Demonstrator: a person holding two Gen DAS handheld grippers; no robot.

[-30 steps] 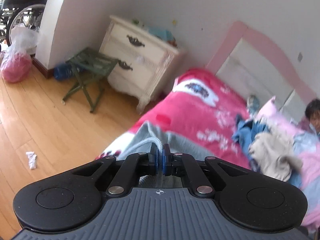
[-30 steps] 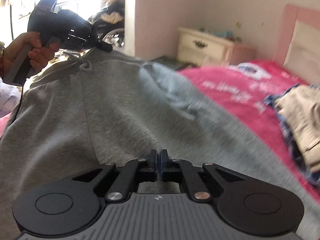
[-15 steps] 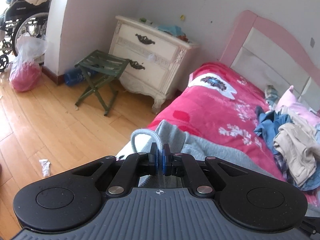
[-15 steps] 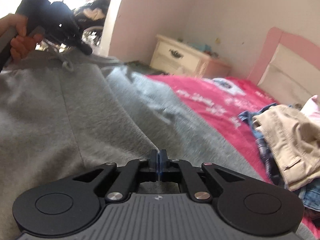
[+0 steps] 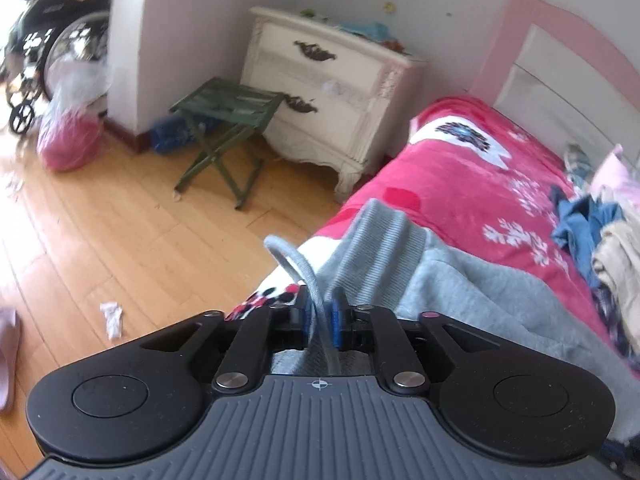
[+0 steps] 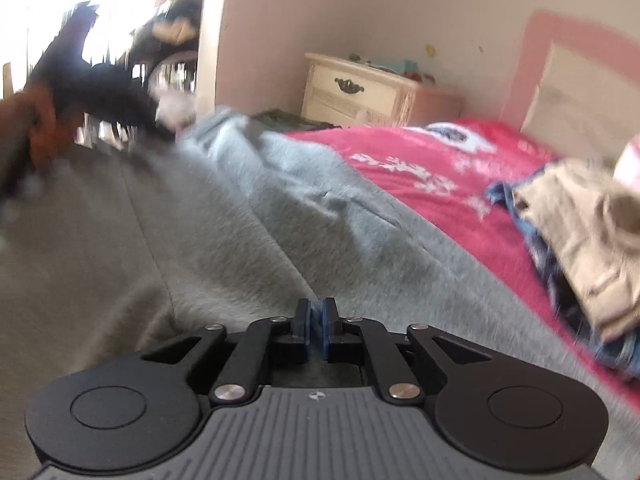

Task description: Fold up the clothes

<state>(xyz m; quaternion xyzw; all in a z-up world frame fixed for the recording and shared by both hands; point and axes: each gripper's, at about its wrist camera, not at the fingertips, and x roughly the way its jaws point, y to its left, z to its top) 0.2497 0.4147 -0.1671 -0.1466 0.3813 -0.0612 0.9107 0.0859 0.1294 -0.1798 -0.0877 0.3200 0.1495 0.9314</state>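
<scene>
My left gripper (image 5: 320, 312), jaws opening, has the drawstring (image 5: 298, 268) of the grey sweatpants (image 5: 460, 280) running between its blue pads; whether the pads press on it now I cannot tell. My right gripper (image 6: 316, 322), jaws also opening, has a thin fold of the same grey fabric in its narrow gap. The sweatpants lie spread across the near end of the red bedspread (image 5: 460, 184), ribbed waistband at the bed's edge, with a heap of blue and beige clothes (image 6: 576, 240) farther up the bedspread toward the pink headboard (image 5: 560, 40)
</scene>
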